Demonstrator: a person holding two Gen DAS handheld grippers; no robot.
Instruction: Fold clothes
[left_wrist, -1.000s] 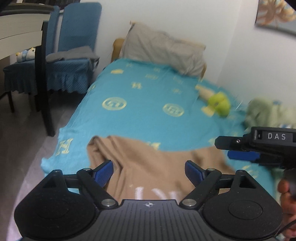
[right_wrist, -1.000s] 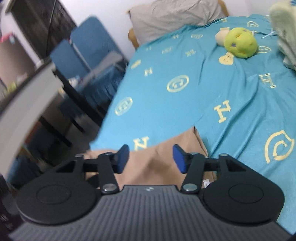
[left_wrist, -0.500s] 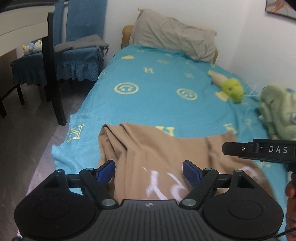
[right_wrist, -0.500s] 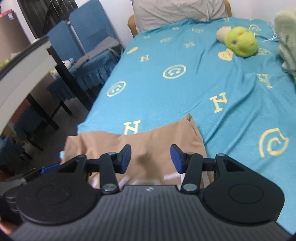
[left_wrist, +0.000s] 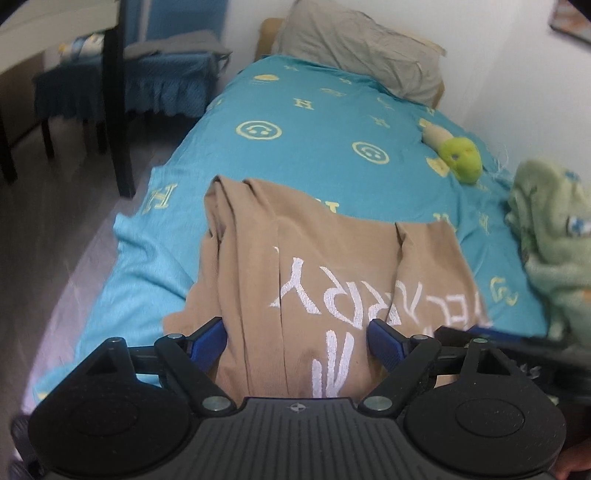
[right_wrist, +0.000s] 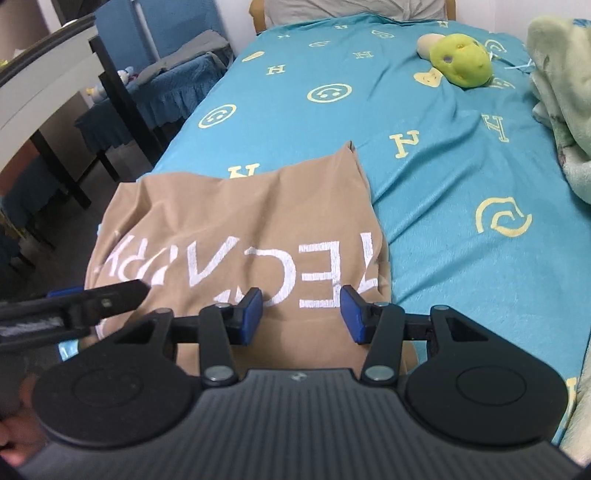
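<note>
1. A tan shirt (left_wrist: 314, 266) lies spread on the near end of the bed (left_wrist: 314, 122), its big white lettering facing up and reading upside down from where the claws look.
2. The bed wears a turquoise sheet (right_wrist: 443, 184) printed with yellow smileys and letters; the shirt's far edge reaches roughly a third of the way up it, and its left side is bunched in long folds near the bed's left edge.
3. The left claw (left_wrist: 295, 341) is released: its blue pads (left_wrist: 207, 341) stand wide apart over the near part of the shirt, the cloth showing between them, neither pad pinching it.
4. The right claw (right_wrist: 301, 315) is also released, its pads (right_wrist: 249, 314) set closer together, hovering above the lettering near the shirt's right edge; no fabric is pressed between them.
5. Each claw shows in the other's view: the right one juts in low at the right edge of the left view, the left one low at the left edge of the right view, so they sit side by side over the shirt's near end.
6. A green plush toy (right_wrist: 461, 61) lies far up the sheet on the right, well apart from the shirt.
7. A pale green blanket (left_wrist: 554, 236) is heaped along the bed's right side.
8. A grey pillow (left_wrist: 362, 48) rests at the far end against the wall.
9. To the left of the bed stand blue-covered chairs (right_wrist: 173, 85) and a dark-legged counter (right_wrist: 48, 85).
</note>
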